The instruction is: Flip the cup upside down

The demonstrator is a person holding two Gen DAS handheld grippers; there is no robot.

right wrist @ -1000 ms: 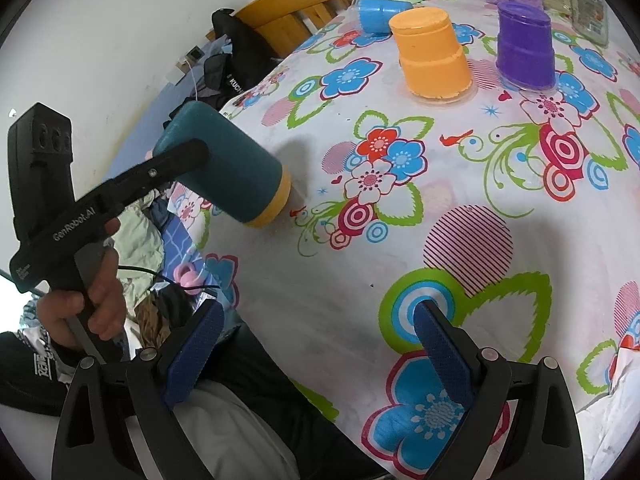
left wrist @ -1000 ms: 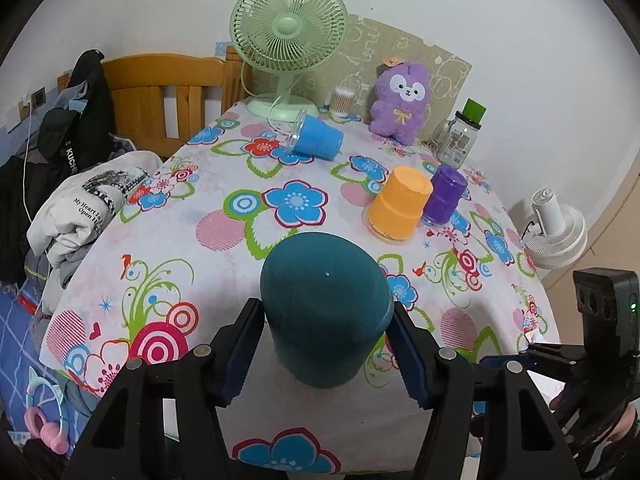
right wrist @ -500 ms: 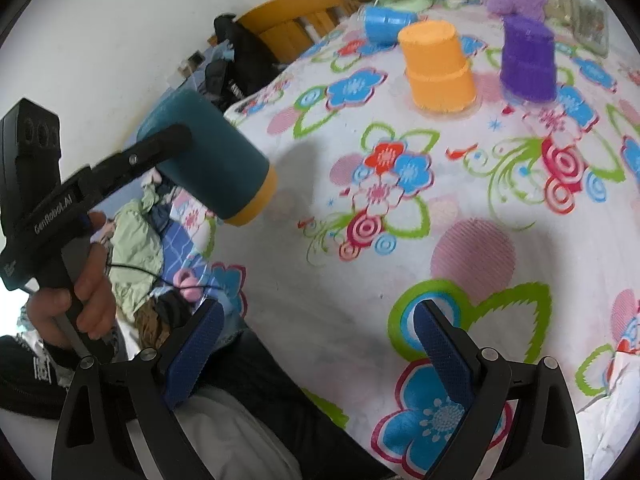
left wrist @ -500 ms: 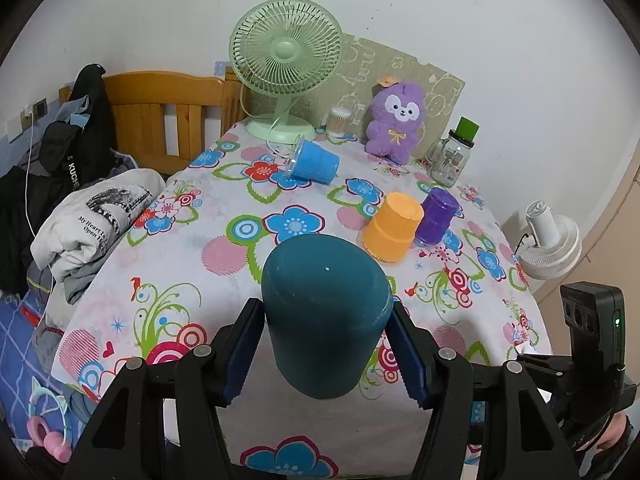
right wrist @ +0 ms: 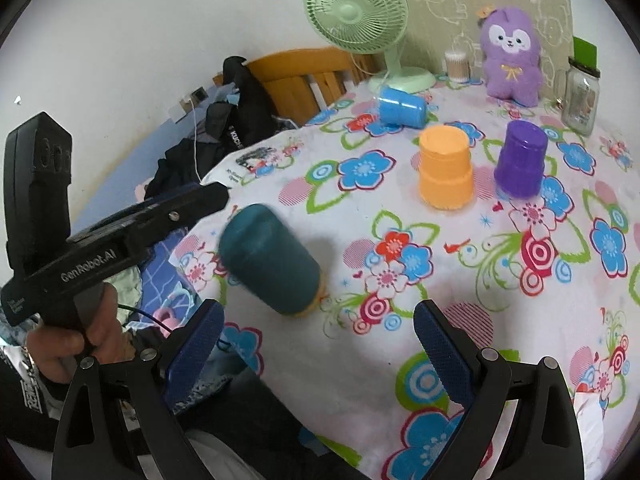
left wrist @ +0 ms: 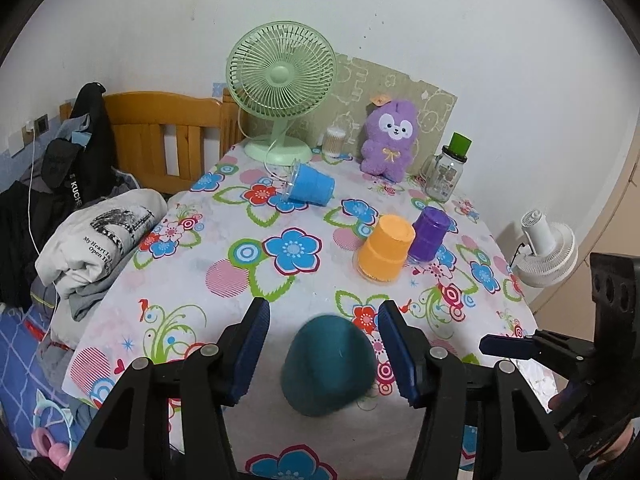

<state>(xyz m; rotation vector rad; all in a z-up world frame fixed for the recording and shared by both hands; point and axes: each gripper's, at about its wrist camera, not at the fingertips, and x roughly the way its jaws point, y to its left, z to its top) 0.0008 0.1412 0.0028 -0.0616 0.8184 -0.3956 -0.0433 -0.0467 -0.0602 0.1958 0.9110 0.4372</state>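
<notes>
A teal cup with a yellow rim stands mouth-down and tilted near the table's front edge; it is motion-blurred. It also shows in the right wrist view. My left gripper is open, its blue pads apart on either side of the cup and not touching it. My right gripper is open and empty, low over the front of the table, right of the teal cup. The left gripper's body shows at the left of that view.
An orange cup and a purple cup stand upside down mid-table. A blue cup lies on its side near a green fan. A purple plush and glass jar stand at the back. Clothes lie left.
The left gripper opened and let go of the teal cup, which dropped onto the table near the front edge. The right gripper view has tilted up toward the table's back.
</notes>
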